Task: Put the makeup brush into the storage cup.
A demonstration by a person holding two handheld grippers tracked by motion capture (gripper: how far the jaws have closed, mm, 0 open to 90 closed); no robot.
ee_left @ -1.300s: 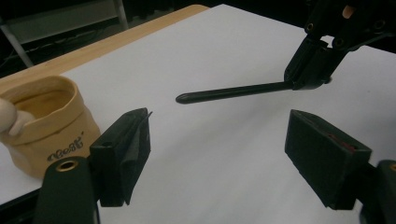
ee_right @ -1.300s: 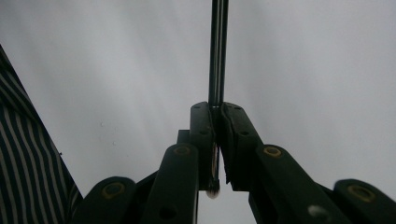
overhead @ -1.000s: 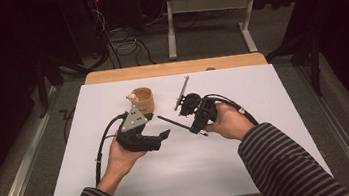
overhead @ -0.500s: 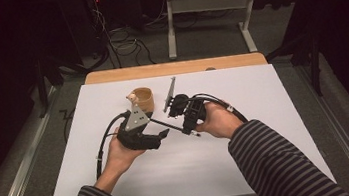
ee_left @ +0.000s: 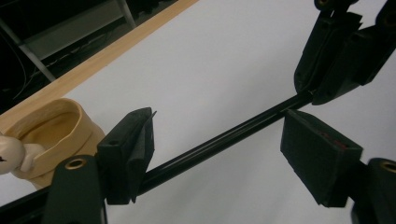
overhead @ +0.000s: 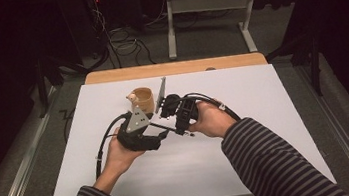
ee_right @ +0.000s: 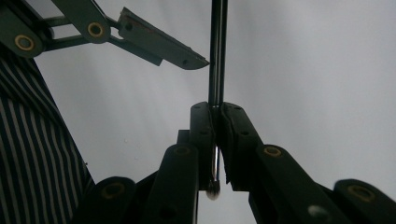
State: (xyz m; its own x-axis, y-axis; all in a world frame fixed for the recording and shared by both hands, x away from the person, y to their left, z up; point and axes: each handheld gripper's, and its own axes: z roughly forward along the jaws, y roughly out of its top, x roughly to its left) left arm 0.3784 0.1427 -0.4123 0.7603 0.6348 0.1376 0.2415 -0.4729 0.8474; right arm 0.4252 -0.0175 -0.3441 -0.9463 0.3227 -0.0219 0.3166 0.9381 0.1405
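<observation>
A thin black rod [ee_left: 224, 137] with a small metal tip [ee_right: 214, 189] lies across the space between my two grippers. My right gripper [ee_right: 217, 109] is shut on the rod near its tipped end, and in the high view this right gripper [overhead: 181, 127] is over the middle of the white table. My left gripper [ee_left: 224, 156] is open, and the rod passes between its pads [ee_left: 317, 163] without either one pressing it. In the high view my left gripper [overhead: 162, 132] points right, close against the right one. The rod [overhead: 163, 127] runs slantwise between them.
A tan cup [overhead: 141, 99] with a small white figure on its rim stands just behind the grippers; the cup [ee_left: 51, 135] is left of my left jaw. The white tabletop [overhead: 264, 107] has a wooden strip [overhead: 174, 68] along its far edge. Cables trail from both grippers.
My right gripper has moved left with the rod, bringing it between the left gripper's open jaws. The left gripper has stayed almost in place.
</observation>
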